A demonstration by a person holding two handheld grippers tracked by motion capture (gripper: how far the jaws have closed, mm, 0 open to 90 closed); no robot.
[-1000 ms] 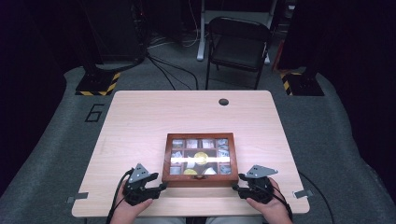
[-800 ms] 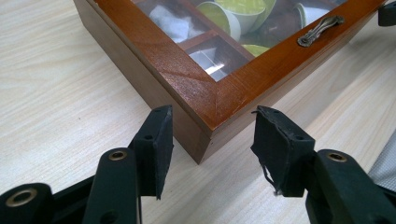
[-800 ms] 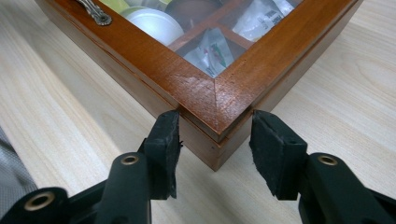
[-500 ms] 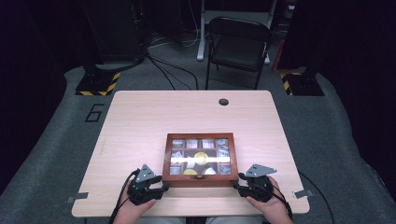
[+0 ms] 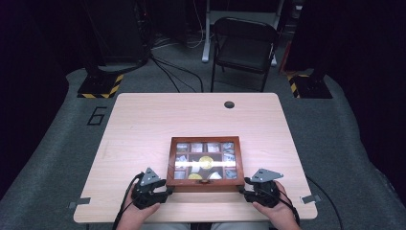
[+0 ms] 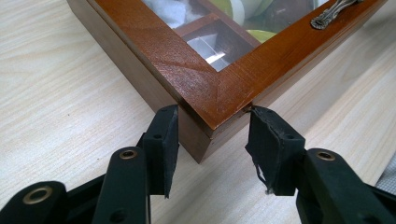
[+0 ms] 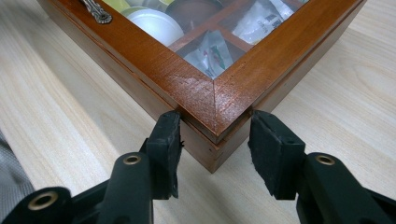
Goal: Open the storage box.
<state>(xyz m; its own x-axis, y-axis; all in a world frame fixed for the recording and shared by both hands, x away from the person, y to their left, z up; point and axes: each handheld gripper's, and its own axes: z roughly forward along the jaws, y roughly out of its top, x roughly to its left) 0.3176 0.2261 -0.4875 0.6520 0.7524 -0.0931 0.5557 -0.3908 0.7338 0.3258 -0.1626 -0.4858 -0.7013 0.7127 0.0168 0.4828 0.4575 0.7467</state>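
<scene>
dark folding chair (image 5: 244, 48) on grey carpet (image 5: 62, 143).

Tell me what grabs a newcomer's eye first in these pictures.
The wooden box with a glass lid sits at the near middle of the pale table, its compartments showing small items and a bright gold disc. Each near corner is pinched: the left gripper closes on the box's left near corner, the right gripper on the right one. A dark folding chair stands beyond the table.

A dark recording lab or studio: black stands on yellow-and-black striped bases (image 5: 99, 86) at ten o'clock, loose black cables (image 5: 174, 72) across grey carpet (image 5: 52, 158), a black folding metal chair (image 5: 244, 45) at twelve o'clock.
</scene>
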